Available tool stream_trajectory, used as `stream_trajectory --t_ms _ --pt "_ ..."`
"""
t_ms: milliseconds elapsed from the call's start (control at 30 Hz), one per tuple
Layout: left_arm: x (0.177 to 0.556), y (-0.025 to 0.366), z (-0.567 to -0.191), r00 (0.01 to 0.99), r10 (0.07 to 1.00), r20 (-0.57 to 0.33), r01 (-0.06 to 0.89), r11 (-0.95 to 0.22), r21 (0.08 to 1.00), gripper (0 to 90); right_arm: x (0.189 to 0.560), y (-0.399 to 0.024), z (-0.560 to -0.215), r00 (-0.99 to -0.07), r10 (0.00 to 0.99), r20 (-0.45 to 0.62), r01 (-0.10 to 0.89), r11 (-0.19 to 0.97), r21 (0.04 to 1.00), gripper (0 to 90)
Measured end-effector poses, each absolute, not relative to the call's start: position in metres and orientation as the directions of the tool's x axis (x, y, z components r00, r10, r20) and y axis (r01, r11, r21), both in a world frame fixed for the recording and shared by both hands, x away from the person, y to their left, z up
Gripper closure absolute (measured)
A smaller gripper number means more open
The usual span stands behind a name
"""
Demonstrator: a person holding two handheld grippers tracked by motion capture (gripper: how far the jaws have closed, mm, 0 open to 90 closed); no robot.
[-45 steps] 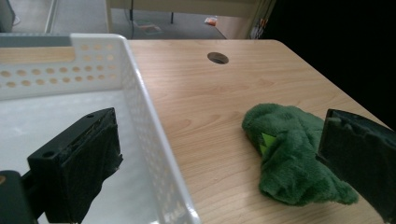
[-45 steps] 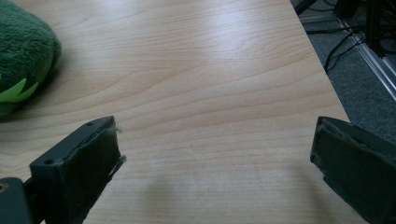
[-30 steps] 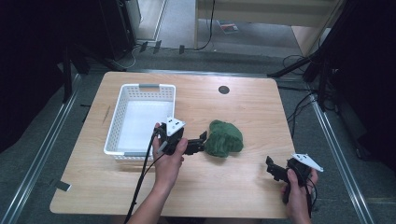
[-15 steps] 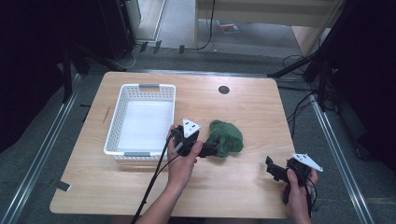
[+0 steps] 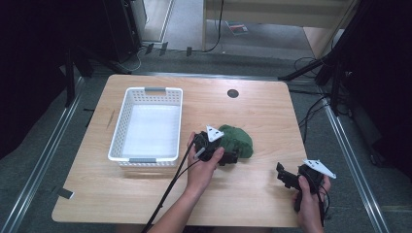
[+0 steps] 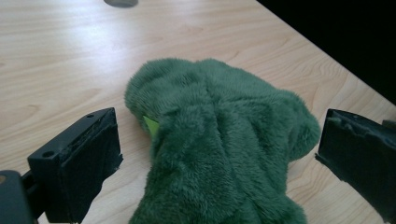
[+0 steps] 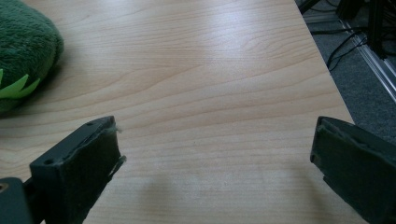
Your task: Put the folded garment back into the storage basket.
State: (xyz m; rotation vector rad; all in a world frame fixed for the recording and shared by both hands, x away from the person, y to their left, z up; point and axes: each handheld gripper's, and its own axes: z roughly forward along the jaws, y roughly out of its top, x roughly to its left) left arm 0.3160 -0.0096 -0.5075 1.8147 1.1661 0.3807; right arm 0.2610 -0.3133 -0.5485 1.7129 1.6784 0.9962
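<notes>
Green plush toy (image 6: 219, 149): soft, light, squashy; between wide-apart left gripper (image 6: 215, 154) jaws, pinch mid-bulk. Right gripper (image 7: 215, 163) spread, idle.

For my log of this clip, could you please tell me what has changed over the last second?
The left gripper moved right from beside the white basket up to the green plush toy, which now sits between its open jaws, not yet clamped. The right gripper, toy and basket stayed put.
</notes>
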Motion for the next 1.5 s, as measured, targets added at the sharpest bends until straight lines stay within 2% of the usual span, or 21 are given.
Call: stream_trajectory --t_ms 367,867,967,1233,1500 --pt "0.327 -0.024 -0.532 0.497 0.847 -0.186 0.604 -0.184 0.775 0.0 0.261 -0.313 -0.548 -0.049 0.99 0.134 0.593 -0.079 0.801 1.5" --pt "0.334 -0.039 -0.542 0.497 0.856 -0.141 0.656 -0.265 0.707 0.0 0.261 -0.313 -0.548 -0.051 0.99 0.133 0.592 -0.077 0.802 1.5" --pt "0.334 -0.04 -0.544 0.501 0.858 -0.112 0.649 -0.288 0.704 5.5 0.261 -0.313 -0.548 -0.052 0.99 0.132 0.593 -0.076 0.802 1.5" --pt "0.331 -0.037 -0.537 0.501 0.858 -0.115 0.632 -0.272 0.726 22.0 0.261 -0.313 -0.548 -0.053 0.99 0.131 0.592 -0.075 0.803 1.5" --pt "0.326 -0.035 -0.519 0.52 0.844 -0.135 0.6 -0.247 0.761 23.6 0.261 -0.313 -0.548 -0.052 0.99 0.131 0.593 -0.075 0.802 1.5"
